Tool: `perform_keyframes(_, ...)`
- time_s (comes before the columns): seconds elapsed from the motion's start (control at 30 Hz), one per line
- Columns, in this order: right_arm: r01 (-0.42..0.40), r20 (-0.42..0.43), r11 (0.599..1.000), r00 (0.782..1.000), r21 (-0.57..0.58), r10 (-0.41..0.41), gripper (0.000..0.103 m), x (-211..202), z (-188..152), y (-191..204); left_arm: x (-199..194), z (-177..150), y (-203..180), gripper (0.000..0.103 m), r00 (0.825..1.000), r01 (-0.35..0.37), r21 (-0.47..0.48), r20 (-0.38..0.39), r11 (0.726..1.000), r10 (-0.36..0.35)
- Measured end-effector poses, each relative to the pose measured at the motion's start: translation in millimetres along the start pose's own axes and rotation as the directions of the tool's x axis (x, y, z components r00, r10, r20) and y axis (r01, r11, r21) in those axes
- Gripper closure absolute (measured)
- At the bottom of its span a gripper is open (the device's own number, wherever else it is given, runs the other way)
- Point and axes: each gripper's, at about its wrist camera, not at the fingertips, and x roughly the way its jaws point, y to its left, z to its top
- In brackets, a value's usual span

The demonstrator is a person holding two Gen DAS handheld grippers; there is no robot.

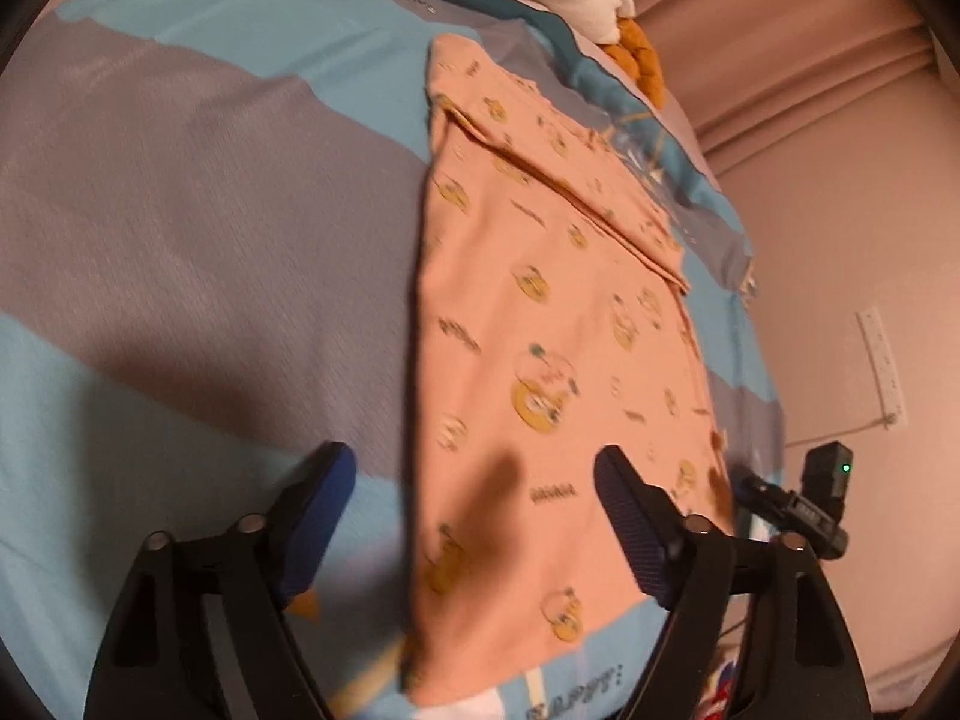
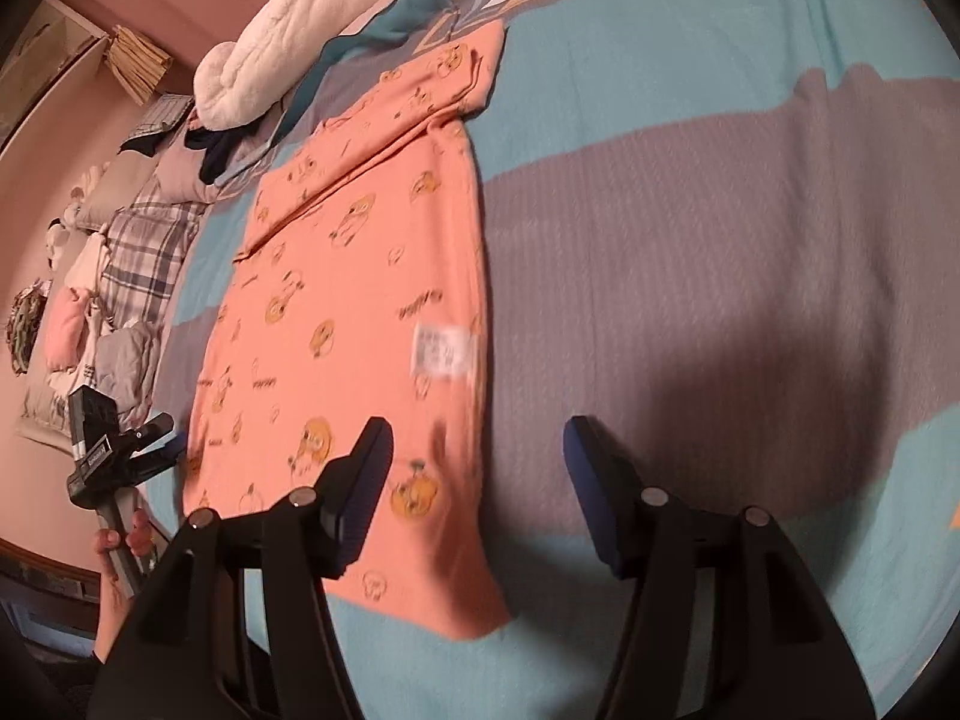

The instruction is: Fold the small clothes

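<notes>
Pink printed garment (image 1: 540, 330) lies flat on the bed (image 1: 180, 240), already narrowed into a long strip, with a sleeve or side panel folded across at the far end. Its long axis runs straight away from both cameras, near hem close to the jaws, far end up by the white plush blanket (image 2: 300, 30). Left gripper (image 1: 474, 528): jaws spread wide, holding nothing, hovering over the near hem; the near left corner of the cloth sits between the two fingers, and the right finger overlaps the cloth in view, contact can't be confirmed. Right gripper (image 2: 480, 492): jaws also released and empty, straddling the garment's right long edge near the hem, so the left finger is over cloth and the right finger is over bare bedspread. In the right wrist view the left gripper shows at the garment's opposite near corner, so each tool has its own corner, both about equally close. White care label (image 2: 444, 351) faces up near the right edge. My read: the next fold is lengthwise, hem carried toward the far end, so both jaws need to drop onto the near corners and pinch. Risk: motion blur suggests the tools aren't settled, and a single-layer pinch would split the stack. Clothes pile (image 2: 120, 276) sits off the left side, well apart.
</notes>
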Motion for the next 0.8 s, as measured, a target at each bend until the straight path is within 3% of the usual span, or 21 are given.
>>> perform_keyframes(0.1,-0.026,-0.007,1.000,1.000,0.005,0.026,0.042,6,-2,3,7,1,-6,0.021,1.000,0.018,0.001,-0.013,1.000,-0.018)
perform_keyframes(0.2,-0.064,-0.017,0.998,0.998,-0.002,0.064,0.042,13,-1,9,14,-1,-8,0.021,0.994,0.101,-0.012,-0.045,0.995,-0.101)
perform_keyframes(0.4,-0.126,-0.028,0.992,0.992,0.004,0.126,0.042,27,10,16,26,12,-3,0.021,0.981,0.186,-0.079,-0.038,0.979,-0.190)
perform_keyframes(0.8,-0.168,-0.082,0.986,0.983,-0.008,0.167,0.047,24,-11,20,19,-14,-10,0.022,0.986,0.160,-0.060,-0.033,0.985,-0.162)
